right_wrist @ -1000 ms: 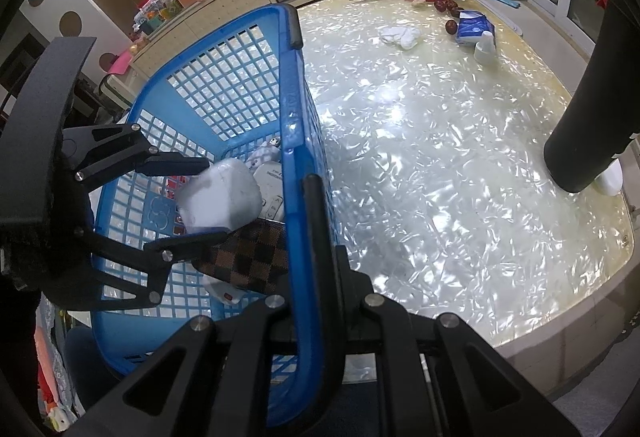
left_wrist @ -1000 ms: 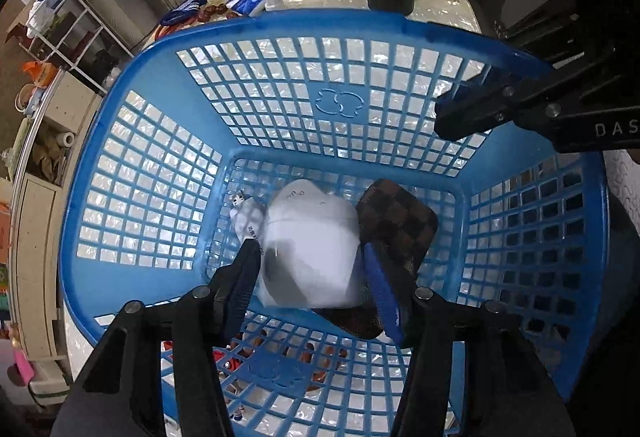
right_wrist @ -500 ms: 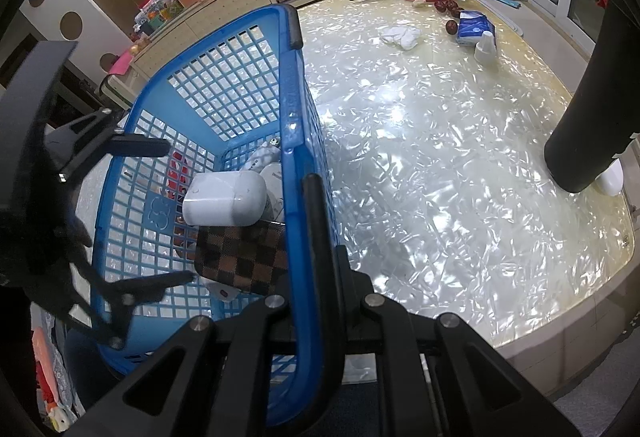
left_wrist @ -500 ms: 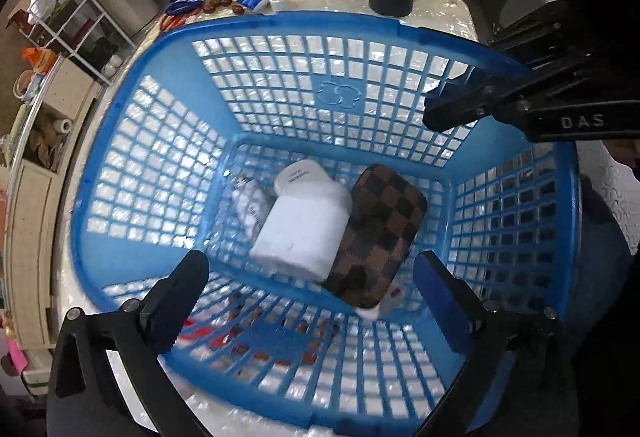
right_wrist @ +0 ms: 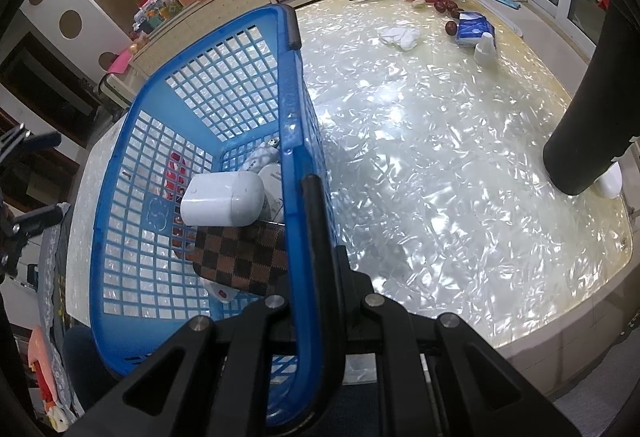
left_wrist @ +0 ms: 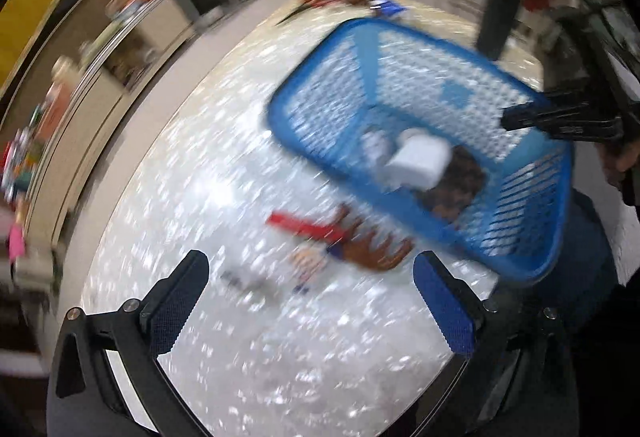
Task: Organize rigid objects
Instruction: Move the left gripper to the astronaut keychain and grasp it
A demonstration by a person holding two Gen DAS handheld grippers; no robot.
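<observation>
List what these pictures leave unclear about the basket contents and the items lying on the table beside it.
- Left wrist view: motion blur smears the red and brown items on the table; their identity is unreadable.
- Right wrist view: the white case and checkered wallet cover the smaller white pieces underneath.
- Right wrist view: the blue basket wall hides the table beyond it.

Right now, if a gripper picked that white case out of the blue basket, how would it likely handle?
The white case looks like a hard, glossy shell, so probably stiff but slippery. Its rounded corners suggest it could squirt from a loose pinch. It rests partly on the checkered wallet, so a nudge may slide it off.
</observation>
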